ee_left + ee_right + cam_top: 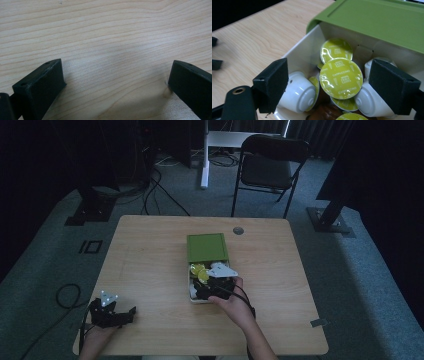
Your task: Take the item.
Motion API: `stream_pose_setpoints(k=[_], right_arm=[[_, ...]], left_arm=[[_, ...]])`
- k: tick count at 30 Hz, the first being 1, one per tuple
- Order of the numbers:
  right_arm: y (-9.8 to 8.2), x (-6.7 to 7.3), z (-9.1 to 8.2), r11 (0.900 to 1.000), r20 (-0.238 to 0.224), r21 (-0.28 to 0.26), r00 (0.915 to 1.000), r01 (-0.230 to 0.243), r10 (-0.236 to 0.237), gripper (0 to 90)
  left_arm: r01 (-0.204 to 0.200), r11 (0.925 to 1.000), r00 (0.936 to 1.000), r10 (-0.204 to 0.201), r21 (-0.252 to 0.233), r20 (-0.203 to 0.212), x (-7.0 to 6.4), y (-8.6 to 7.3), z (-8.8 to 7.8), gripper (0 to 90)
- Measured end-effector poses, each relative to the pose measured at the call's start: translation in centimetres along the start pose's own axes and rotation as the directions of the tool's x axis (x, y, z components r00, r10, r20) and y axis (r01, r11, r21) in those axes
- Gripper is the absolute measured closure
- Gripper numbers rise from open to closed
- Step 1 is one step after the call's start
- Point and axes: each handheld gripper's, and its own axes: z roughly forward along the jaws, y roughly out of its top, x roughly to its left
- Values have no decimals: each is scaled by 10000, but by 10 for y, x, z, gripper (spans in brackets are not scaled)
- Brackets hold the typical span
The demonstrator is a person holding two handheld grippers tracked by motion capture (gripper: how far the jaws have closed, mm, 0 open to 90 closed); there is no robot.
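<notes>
My right tongs [329, 85] hang spread over a cappuccino capsule [341, 78] in the open white box [303, 51].
Left tongs [115, 85] rest spread, empty, near the table's [150, 265] front-left corner; next, I judge, closing on that capsule.

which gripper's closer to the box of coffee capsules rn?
Right. The right gripper hangs over the open capsule box, fingers spread around a cappuccino capsule. The left gripper sits open near the table's front-left corner.
</notes>
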Motion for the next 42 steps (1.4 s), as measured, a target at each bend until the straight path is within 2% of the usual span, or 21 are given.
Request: stream_pose_setpoints(k=[4,5,7,9,12,17,23,25,28,29,31,39,42], right_arm=[[0,1,4,9999,169,112,9999,-36,34,161],[0,1,4,9999,169,112,9999,-36,34,187],[1,2,10,9996,456,170,9988,-210,202,201],[2,1,14,9992,516,240,9981,-335,322,201],[2,2,19,9989,543,331,9981,-323,305,201],[-1,2,29,9988,938,451,9955,-210,167,224],[0,0,34,9953,1047,658,9924,-710,639,275],[-1,0,36,9952,1260,767,9907,-610,510,294],[-3,1,39,9944,1331,811,9895,-675,563,332],[-4,3,41,9955,1577,845,9871,-426,288,345],[-5,5,43,9951,1545,879,9875,-457,318,385],[-5,4,45,9938,1230,945,9913,-589,471,393],[-4,2,41,9936,938,931,9940,-644,556,396]], left_arm=[[-16,10000,10000,16,15,3,0,0,0,5],[-6,10000,10000,6,6,-1,0,0,0,5],[1,10000,10000,-1,1,0,0,0,0,4],[-5,10000,10000,5,6,1,0,0,0,4],[-9,10000,10000,9,10,1,0,0,0,5],[-13,10000,10000,13,18,2,0,0,0,5],[-10,10000,10000,10,12,2,0,0,0,4],[-14,10000,10000,14,13,2,0,0,0,4],[-14,10000,10000,14,17,2,0,0,0,4],[-15,10000,10000,15,16,3,0,0,0,5],[-16,10000,10000,16,17,2,0,0,0,5],[-12,10000,10000,12,16,1,0,0,0,4],[-15,10000,10000,15,14,2,0,0,0,5]])
